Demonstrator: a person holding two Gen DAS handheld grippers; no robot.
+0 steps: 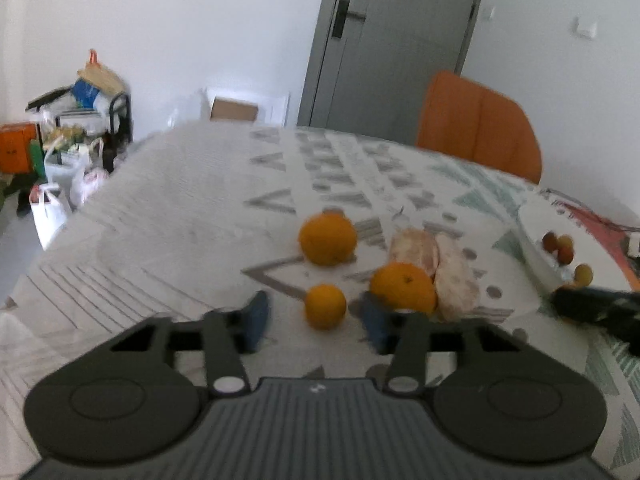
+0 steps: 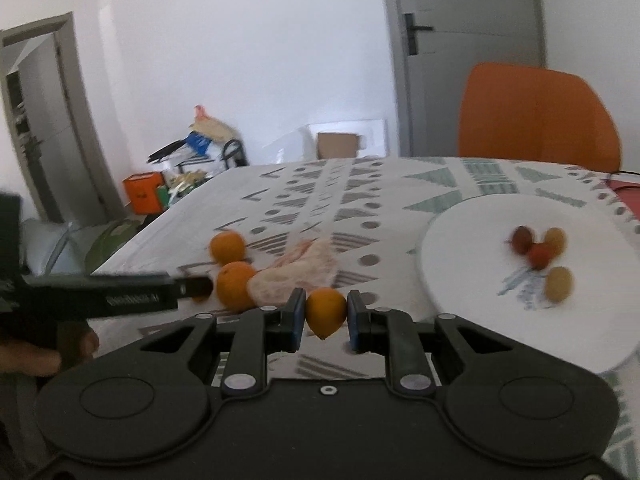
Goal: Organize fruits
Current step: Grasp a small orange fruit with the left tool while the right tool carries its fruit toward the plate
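Presently the right gripper (image 2: 326, 314) is clamped on a small orange (image 2: 325, 310), held just off the patterned tablecloth (image 2: 360, 184). Judgement: keep the squeeze steady, lift clear, and carry it right to the white plate (image 2: 460, 240), setting it away from the small fruits (image 2: 540, 254) already there. The left gripper (image 1: 316, 318) hangs with jaws apart, flanking another small orange (image 1: 325, 306). Two larger oranges (image 2: 236, 288) and a mesh bag (image 2: 296, 272) lie close behind; they crowd the pickup.
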